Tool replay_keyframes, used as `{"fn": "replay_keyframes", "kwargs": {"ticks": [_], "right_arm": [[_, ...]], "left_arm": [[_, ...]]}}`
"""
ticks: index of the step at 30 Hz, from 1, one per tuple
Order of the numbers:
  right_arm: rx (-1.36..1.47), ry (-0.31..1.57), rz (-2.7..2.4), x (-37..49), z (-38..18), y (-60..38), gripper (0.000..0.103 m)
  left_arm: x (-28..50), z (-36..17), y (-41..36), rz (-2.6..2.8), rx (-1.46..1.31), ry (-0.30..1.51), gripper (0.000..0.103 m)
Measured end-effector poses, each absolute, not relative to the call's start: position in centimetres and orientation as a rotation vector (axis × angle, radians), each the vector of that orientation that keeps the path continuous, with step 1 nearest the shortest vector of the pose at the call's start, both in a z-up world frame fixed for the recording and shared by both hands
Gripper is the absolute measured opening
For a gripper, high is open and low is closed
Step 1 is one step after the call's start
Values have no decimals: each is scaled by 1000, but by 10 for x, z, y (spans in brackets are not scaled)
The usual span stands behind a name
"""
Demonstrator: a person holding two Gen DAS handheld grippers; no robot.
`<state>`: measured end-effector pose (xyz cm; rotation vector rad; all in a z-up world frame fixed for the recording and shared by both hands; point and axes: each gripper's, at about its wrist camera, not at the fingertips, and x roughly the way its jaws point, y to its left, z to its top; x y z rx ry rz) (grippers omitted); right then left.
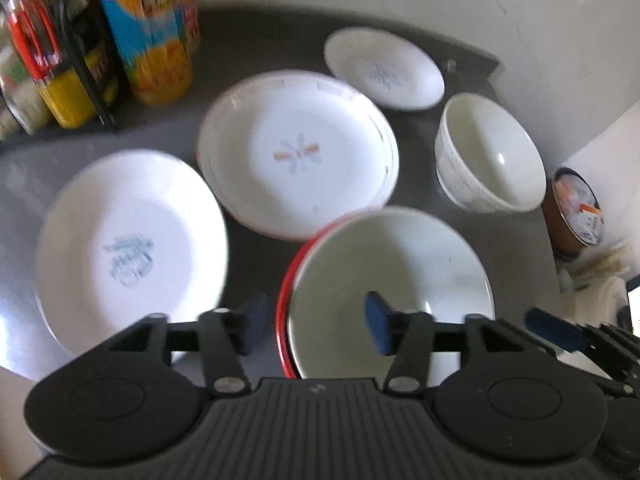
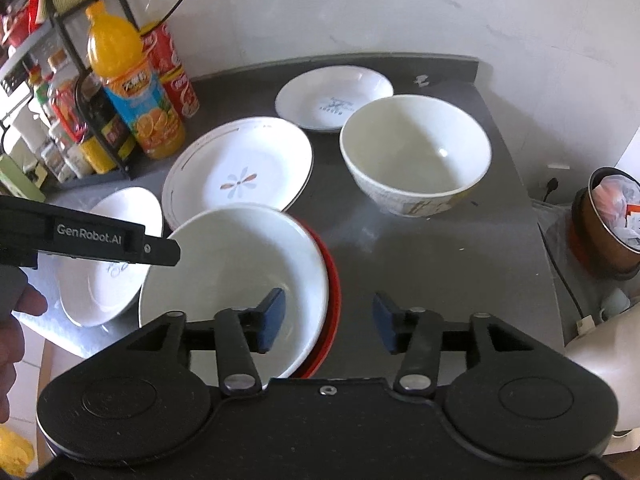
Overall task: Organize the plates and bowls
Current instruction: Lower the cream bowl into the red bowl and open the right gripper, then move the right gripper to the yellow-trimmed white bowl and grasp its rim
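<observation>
A white bowl (image 1: 392, 280) (image 2: 236, 276) sits nested in a red bowl (image 1: 285, 304) (image 2: 334, 284) at the near edge of the dark counter (image 2: 400, 248). My left gripper (image 1: 316, 322) is open and straddles the left rim of the nested bowls without pressing on it. My right gripper (image 2: 330, 320) is open too, with their right rim between its blue pads. A flower-patterned plate (image 1: 298, 152) (image 2: 240, 172) lies behind them. A blue-printed plate (image 1: 128, 248) (image 2: 100, 296) is at the left, a small plate (image 1: 382, 68) (image 2: 334, 98) at the back, and a patterned bowl (image 1: 488, 156) (image 2: 416, 152) at the right.
An orange juice bottle (image 1: 148, 32) (image 2: 136, 92), a red can (image 2: 172, 72) and a black rack of jars (image 2: 68, 120) crowd the back left. A brown bin with rubbish (image 2: 612, 220) stands off the counter's right edge. A hand (image 2: 16, 320) shows at the left.
</observation>
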<state>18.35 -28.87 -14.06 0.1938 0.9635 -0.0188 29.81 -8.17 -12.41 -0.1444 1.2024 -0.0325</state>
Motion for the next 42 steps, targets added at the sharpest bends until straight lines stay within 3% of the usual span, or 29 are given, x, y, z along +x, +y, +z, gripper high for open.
{"fn": "replay_keyframes", "kwargs": {"ticks": [6, 15, 25, 42], "right_arm": [[236, 936, -39, 186, -138, -309, 66], [275, 902, -84, 190, -136, -348, 71], [309, 868, -100, 202, -135, -379, 70], [372, 908, -123, 253, -171, -408, 57]], "left_arm": [[307, -113, -91, -28, -115, 1157, 66], [324, -105, -115, -50, -87, 1122, 67], [341, -102, -142, -63, -77, 1097, 67], [391, -119, -173, -56, -85, 1077, 67]]}}
